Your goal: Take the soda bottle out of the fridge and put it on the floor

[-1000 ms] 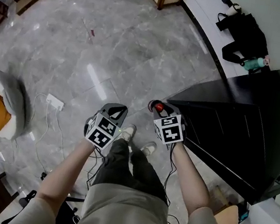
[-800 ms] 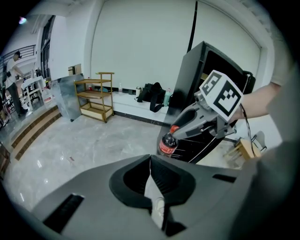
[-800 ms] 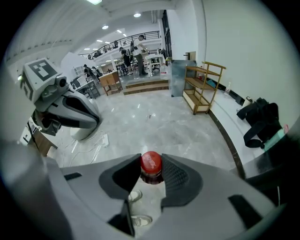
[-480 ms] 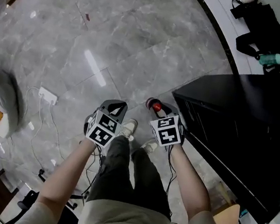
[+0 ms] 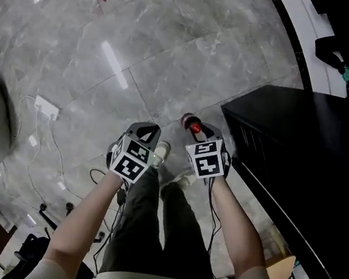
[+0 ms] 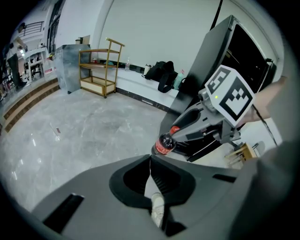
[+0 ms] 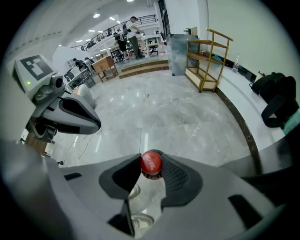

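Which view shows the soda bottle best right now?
Left gripper view: it shows the soda bottle side-on, neck and red label included. Right gripper view and head view show little but its red cap.

1. Soda bottle (image 7: 151,162): white script on its red cap, too blurred to read
2. Its red label (image 6: 164,146): white print, illegible
3. Right marker cube (image 5: 207,159), left marker cube (image 5: 130,159): black-and-white square patterns, no letters

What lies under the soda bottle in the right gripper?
Grey marble floor and, past the jaws, the person's shoes. The base of the soda bottle is covered in every view, so floor contact cannot be judged.
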